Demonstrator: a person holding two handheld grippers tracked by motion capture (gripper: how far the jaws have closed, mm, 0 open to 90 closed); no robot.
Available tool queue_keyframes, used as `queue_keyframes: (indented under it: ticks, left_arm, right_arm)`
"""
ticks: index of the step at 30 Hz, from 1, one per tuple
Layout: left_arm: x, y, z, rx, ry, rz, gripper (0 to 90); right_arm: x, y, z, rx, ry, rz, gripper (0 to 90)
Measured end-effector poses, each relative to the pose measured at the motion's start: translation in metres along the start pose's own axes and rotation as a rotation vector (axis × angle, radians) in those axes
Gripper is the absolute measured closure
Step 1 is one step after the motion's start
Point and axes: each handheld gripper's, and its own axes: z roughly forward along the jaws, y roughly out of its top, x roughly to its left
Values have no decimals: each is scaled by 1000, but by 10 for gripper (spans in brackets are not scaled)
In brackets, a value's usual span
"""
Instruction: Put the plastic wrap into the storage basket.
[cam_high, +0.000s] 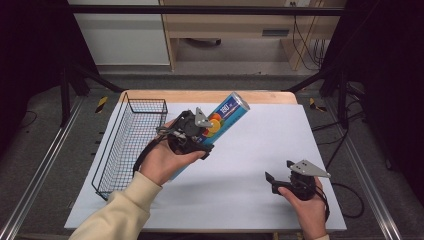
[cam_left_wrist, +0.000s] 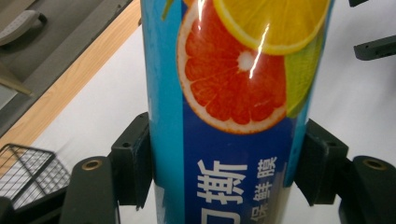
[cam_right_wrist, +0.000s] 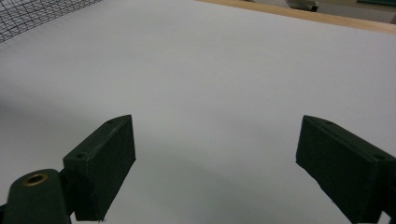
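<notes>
We held the blue tube (cam_high: 224, 119) in our left gripper (cam_high: 192, 134), its fingers (cam_left_wrist: 133, 158) pinching the tube's sides, near the centre of the high view and above the surface (cam_high: 260, 150). Its long axis ran from lower left to upper right, tilted upward. The wire basket (cam_high: 127, 145) lay just to the left, nearest that hand, so we judged a short leftward carry next. Our right gripper (cam_high: 282, 175) hovered at the lower right, fingers (cam_right_wrist: 105, 158) spread on nothing.
</notes>
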Motion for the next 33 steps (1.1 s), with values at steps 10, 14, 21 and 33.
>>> queue_keyframes:
  ticks: [10, 14, 21, 33]
  left_arm:
    - [3, 2, -31, -7, 41, -24, 320]
    - [4, 0, -34, 2, 48, -28, 321]
    - [6, -6, -44, 37, 55, -39, 321]
    - [7, -32, -52, 118, 104, -103, 321]
  right_arm:
    - [0, -1, 1, -2, 6, 9, 120]
    - [0, -1, 2, -4, 8, 13, 112]
    - [-1, -2, 2, -8, 16, 15, 111]
    - [2, 0, 0, -17, 32, 3, 110]
